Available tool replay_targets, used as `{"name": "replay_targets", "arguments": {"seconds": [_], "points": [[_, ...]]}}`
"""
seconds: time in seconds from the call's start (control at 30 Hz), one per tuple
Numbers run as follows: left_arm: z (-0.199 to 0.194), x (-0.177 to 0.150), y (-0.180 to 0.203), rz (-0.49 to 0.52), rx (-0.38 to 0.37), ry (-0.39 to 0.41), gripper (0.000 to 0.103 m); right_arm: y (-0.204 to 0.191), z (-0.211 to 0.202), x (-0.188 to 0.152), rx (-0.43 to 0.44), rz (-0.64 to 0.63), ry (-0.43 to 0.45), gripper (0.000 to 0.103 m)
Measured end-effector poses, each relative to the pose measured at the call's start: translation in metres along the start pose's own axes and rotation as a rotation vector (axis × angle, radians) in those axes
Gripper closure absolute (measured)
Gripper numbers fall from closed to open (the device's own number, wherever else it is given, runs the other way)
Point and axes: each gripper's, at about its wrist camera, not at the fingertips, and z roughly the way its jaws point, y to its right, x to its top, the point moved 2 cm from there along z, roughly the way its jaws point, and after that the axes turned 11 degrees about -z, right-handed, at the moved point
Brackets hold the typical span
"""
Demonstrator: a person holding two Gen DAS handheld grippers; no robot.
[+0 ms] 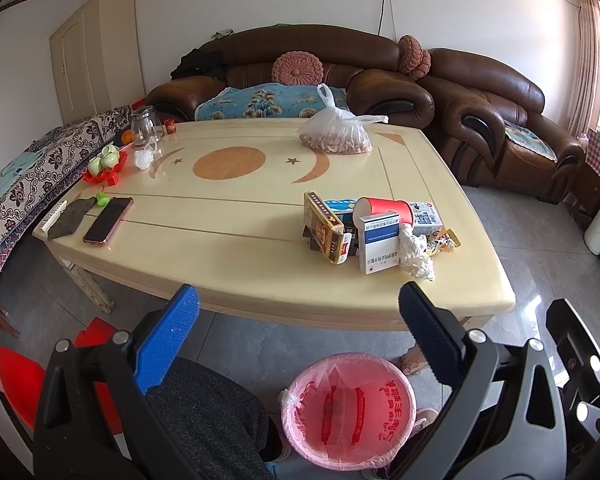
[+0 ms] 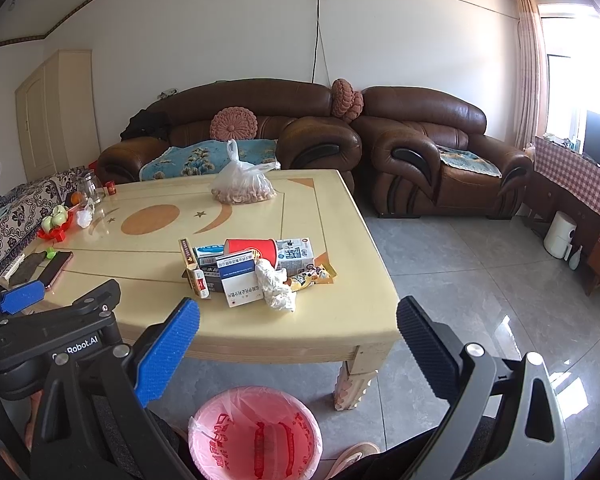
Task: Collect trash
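Starting the collection well means sending the empty, wide-open right gripper (image 2: 298,316) toward the trash pile (image 2: 256,270) at 12 o'clock on the table (image 2: 340,320), pinching the crumpled paper (image 2: 276,286) first, while the left gripper (image 1: 298,308), also empty and agape, waits over the pink-lined bin (image 1: 348,412) at 6 o'clock.

Both fisheye views look forward and slightly down from in front of the worktop (image 1: 260,264), off its near edge, toward the brown sofa (image 1: 300,64) at 12 o'clock. The left wrist view sits a little closer, the pile of boxes (image 1: 376,232) at about 1 o'clock. The right wrist view stands further right and back; the same boxes (image 2: 240,276) fall near 11 o'clock. Both share the worktop, sofa, and pink-lined bin (image 2: 256,436) at 6 o'clock below.
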Motion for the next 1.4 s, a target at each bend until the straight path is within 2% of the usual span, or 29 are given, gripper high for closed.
{"name": "replay_targets", "arguments": {"seconds": [0.3, 0.57, 0.77, 1.0, 1.13, 1.4], "points": [[0.002, -0.001, -0.001, 0.002, 0.003, -0.006, 0.005, 0.000, 0.002, -0.004, 0.001, 0.000, -0.007, 0.006], [0.018, -0.003, -0.004, -0.009, -0.001, -0.048, 0.005, 0.003, 0.016, -0.006, 0.010, -0.008, -0.021, 0.006], [0.037, -0.004, -0.001, -0.010, -0.014, -0.102, 0.005, 0.009, 0.040, -0.007, 0.057, -0.011, -0.042, 0.006], [0.067, 0.000, -0.003, -0.033, -0.004, -0.169, 0.005, 0.009, 0.074, -0.006, 0.085, -0.037, -0.081, 0.006], [0.082, 0.005, -0.004, -0.040, 0.006, -0.193, 0.005, 0.008, 0.096, -0.009, 0.129, -0.041, -0.101, 0.006], [0.110, 0.015, 0.008, -0.027, 0.006, -0.225, 0.005, -0.003, 0.129, -0.007, 0.115, -0.116, -0.092, 0.006]]}}
